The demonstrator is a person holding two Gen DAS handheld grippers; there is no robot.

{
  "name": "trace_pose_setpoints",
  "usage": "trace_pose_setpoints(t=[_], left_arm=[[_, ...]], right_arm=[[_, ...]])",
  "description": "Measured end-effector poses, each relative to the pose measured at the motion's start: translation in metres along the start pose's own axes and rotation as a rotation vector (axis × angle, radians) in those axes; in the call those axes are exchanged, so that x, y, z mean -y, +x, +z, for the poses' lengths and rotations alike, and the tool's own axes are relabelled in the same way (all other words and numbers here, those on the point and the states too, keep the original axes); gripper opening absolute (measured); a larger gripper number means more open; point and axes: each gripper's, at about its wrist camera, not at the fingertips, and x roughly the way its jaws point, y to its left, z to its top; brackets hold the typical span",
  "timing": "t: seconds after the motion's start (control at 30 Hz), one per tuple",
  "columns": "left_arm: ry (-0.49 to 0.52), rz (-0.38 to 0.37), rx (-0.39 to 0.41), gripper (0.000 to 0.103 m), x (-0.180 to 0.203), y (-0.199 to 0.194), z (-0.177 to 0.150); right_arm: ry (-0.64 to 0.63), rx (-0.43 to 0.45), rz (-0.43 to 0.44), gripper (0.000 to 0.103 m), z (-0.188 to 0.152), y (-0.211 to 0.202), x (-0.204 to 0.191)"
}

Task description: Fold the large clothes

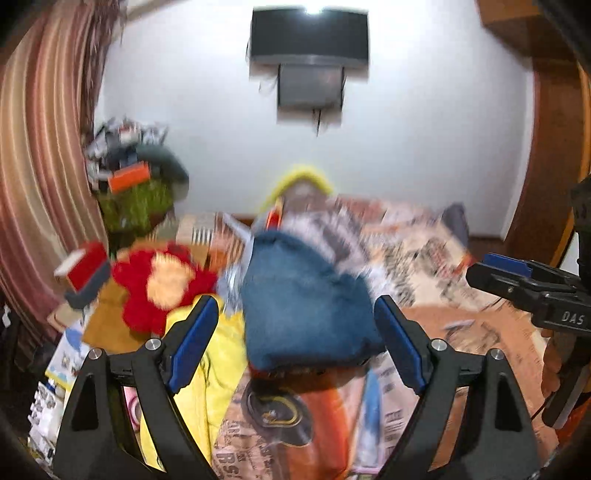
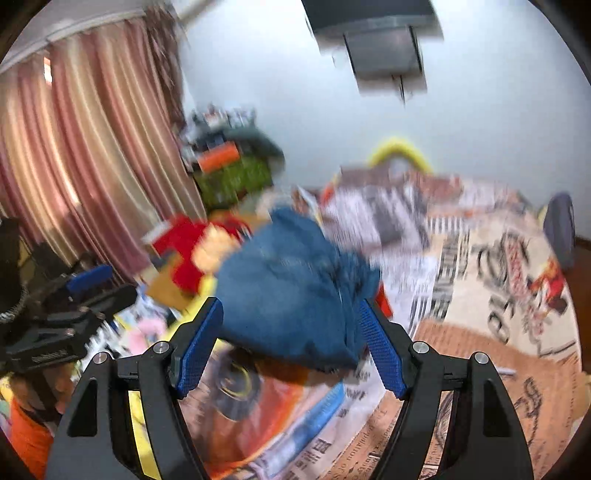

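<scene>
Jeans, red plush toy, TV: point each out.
Jeans (image 1: 306, 302): left wrist view, middle of the blue bundle.
Red plush toy (image 1: 136, 291): left wrist view, red fur.
TV (image 1: 309, 35): left wrist view, dark screen.

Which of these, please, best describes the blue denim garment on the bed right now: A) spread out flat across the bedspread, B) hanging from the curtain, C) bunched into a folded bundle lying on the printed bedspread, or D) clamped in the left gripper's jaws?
C: the blue denim garment lies as a compact bundle on the printed bedspread, while the left gripper and right gripper both stand open around it, gripping nothing.
</scene>
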Motion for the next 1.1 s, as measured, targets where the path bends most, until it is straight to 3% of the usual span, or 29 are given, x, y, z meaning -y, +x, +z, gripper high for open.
trace_pose_setpoints(t=[0.27,0.33,0.43,0.6,0.77,1.1], left_arm=[[-0.003,-0.036,0.274,0.086,0.033,-0.113,0.004],[0.005,-0.026,0.319,0.086,0.04,-0.131,-0.001],[0.032,0.015,0.386,0.089,0.052,-0.155,-0.011],[0.034,0.048,0.445,0.102,0.064,-0.177,-0.03],[0.052,0.067,0.436,0.103,0.072,-0.179,-0.039],[-0.015,0.041,0.406,0.103,0.069,-0.178,-0.048]], right_arm=[[-0.136,0.346,-0.036,0.072,-0.003,-0.117,-0.056],[-0.151,0.382,-0.047,0.072,-0.009,-0.129,-0.066],[-0.154,0.403,-0.067,0.073,-0.018,-0.138,-0.076],[-0.136,0.41,-0.13,0.087,-0.029,-0.128,-0.077],[-0.148,0.428,-0.195,0.102,-0.031,-0.13,-0.078],[-0.15,0.408,-0.232,0.103,-0.04,-0.132,-0.078]])
